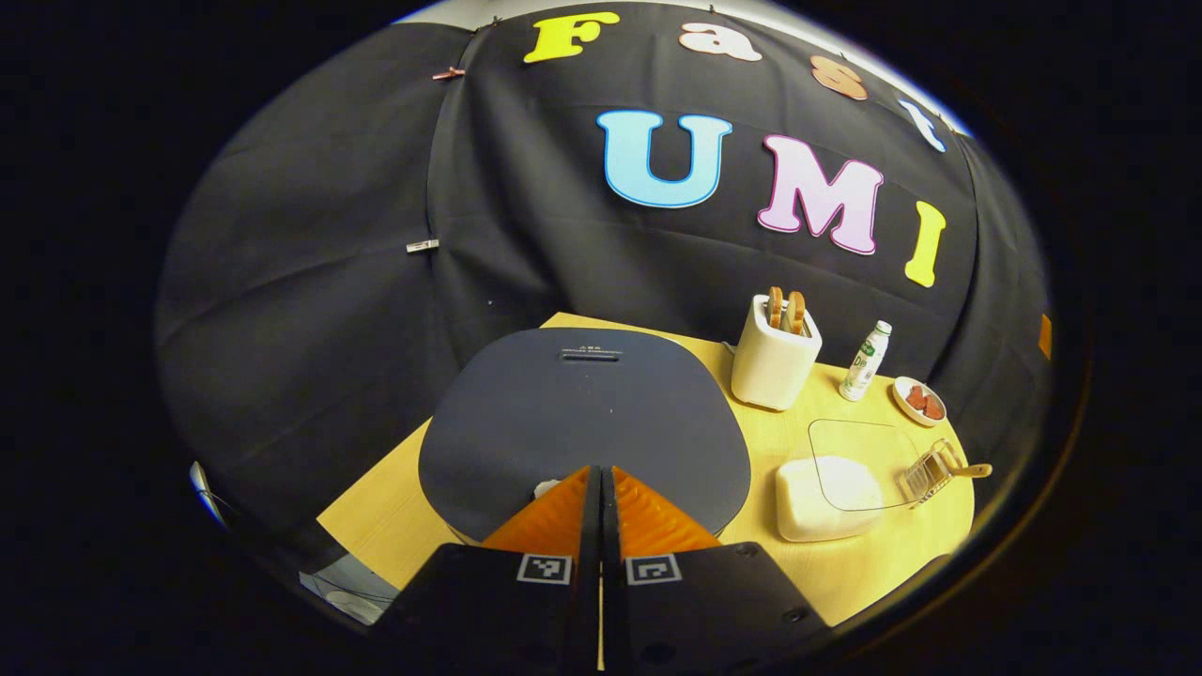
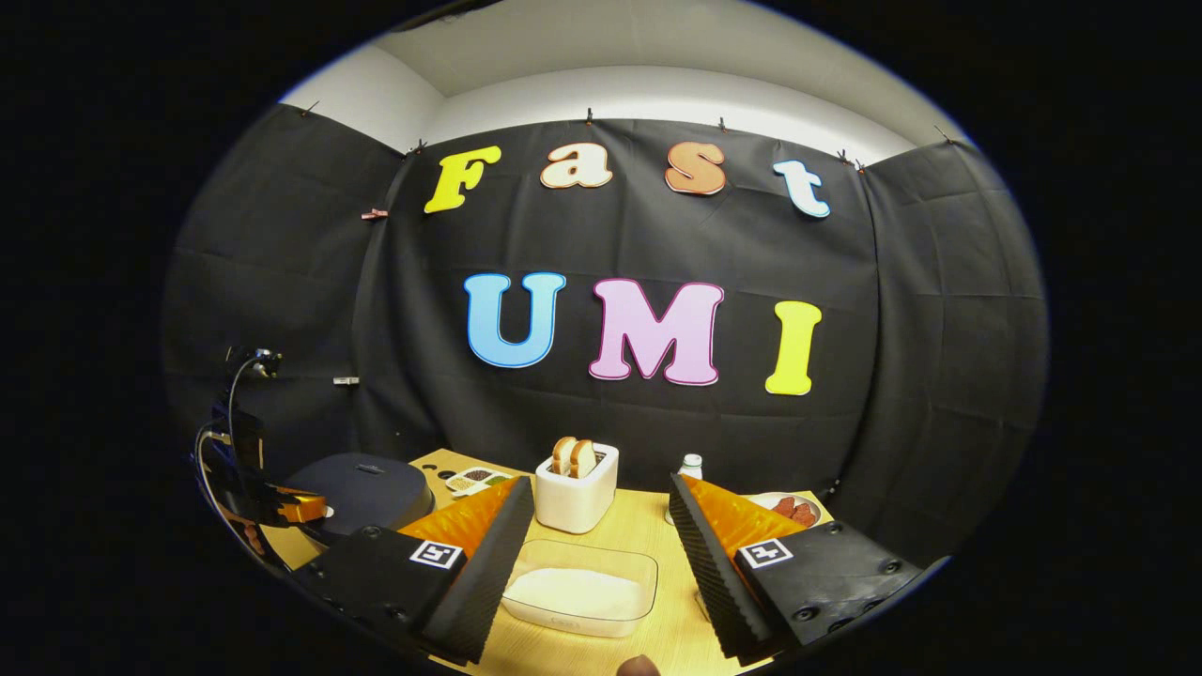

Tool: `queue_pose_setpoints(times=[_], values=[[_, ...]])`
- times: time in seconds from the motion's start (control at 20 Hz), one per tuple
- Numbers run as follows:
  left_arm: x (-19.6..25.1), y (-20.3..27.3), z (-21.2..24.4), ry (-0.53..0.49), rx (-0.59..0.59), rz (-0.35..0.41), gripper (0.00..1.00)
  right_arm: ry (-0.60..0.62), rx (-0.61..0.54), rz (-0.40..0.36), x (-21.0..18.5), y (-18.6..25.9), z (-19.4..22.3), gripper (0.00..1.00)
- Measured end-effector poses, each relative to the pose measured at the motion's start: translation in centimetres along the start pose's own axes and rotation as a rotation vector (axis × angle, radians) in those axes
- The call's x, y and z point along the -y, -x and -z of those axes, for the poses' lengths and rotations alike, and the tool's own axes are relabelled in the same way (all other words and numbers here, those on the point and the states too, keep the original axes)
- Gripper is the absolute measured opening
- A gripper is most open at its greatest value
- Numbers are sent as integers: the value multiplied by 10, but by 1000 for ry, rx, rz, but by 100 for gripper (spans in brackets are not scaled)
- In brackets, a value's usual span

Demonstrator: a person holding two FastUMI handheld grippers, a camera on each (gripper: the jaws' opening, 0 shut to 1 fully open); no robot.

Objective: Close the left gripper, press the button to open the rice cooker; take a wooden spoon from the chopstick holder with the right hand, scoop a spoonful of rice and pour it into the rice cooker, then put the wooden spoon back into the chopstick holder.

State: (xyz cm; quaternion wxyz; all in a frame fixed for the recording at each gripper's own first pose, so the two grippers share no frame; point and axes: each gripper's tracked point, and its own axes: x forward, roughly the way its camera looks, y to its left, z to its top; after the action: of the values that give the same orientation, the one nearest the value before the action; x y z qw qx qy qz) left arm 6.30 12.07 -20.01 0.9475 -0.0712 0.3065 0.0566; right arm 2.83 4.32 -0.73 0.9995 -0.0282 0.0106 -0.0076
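rice cooker 1 | toaster 1 | bottle 1 | rice container 1

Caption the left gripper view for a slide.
Shut left gripper poised over the closed rice cooker.

rice cooker left of toaster, rice container in front

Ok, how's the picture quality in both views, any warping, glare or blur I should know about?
Left gripper view: strong fisheye bend, the table edge curves; rice cooker lid evenly lit and sharp, no glare. Right gripper view: same bowing on the wall; the rice container is sharp with soft light, while the left gripper at the edge looks dim and squeezed.
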Motion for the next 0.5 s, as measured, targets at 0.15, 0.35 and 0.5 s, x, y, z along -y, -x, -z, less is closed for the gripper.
queue_pose_setpoints(times=[0.15, 0.35, 0.5], values=[[0, -3, 2, 38, -13, -3, 5, 5, -6, -12, -3, 1, 2, 91], [-1, 0, -3, -24, 35, -36, 6, 11, -8, -21, -8, 2, 2, 91], [3, 9, -13, -79, 119, -64, 7, 14, -4, -30, -10, 2, 0, 91]])
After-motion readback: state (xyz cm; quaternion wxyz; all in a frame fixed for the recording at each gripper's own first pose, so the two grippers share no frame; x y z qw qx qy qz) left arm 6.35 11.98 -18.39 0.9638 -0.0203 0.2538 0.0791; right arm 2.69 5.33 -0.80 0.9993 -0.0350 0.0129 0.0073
